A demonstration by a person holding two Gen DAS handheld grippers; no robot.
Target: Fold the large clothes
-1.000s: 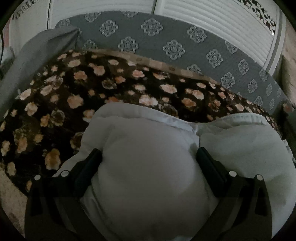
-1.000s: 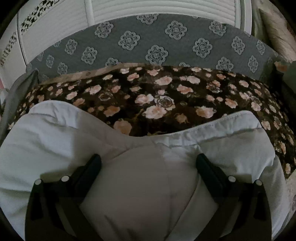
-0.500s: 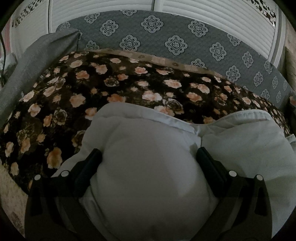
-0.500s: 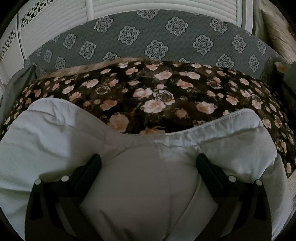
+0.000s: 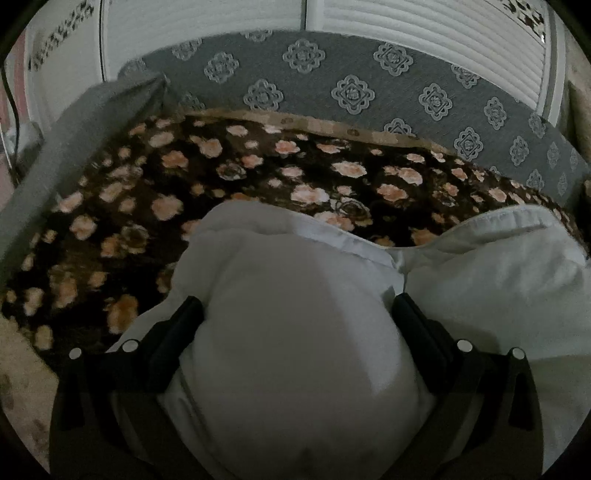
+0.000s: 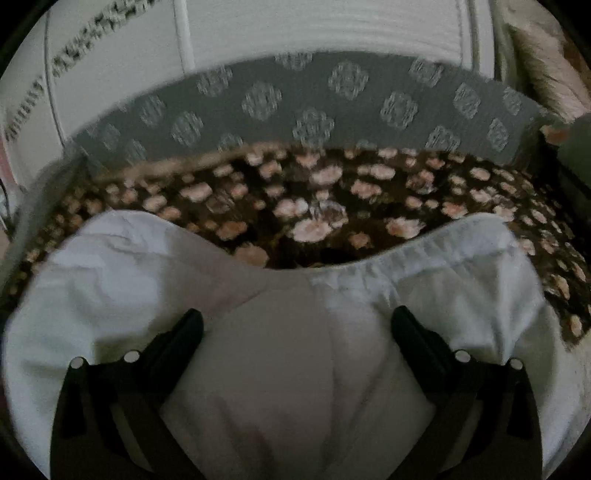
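Observation:
A thick white garment (image 5: 498,280) hangs bunched over a dark blanket with peach flowers (image 5: 258,173). My left gripper (image 5: 297,317) is shut on a puffy fold of it. Its black fingers (image 5: 177,332) stand wide apart and press into the sides of the bulge. In the right wrist view the same white garment (image 6: 110,266) spreads to both sides, its hemmed edge sagging in the middle. My right gripper (image 6: 297,321) is shut on another thick fold, fingers (image 6: 410,336) equally wide. What lies under the cloth is hidden.
The flowered blanket (image 6: 332,184) covers a sofa seat. Behind it rises a grey backrest with pale medallions (image 5: 351,92), then white slatted doors (image 5: 406,33). A grey cushion (image 5: 74,140) leans at the left end. Pale carpet (image 5: 18,350) shows at the lower left.
Both views have shifted and blurred; more of the white doors shows above the backrest. The garment keeps its place between both pairs of fingers and moves with them.

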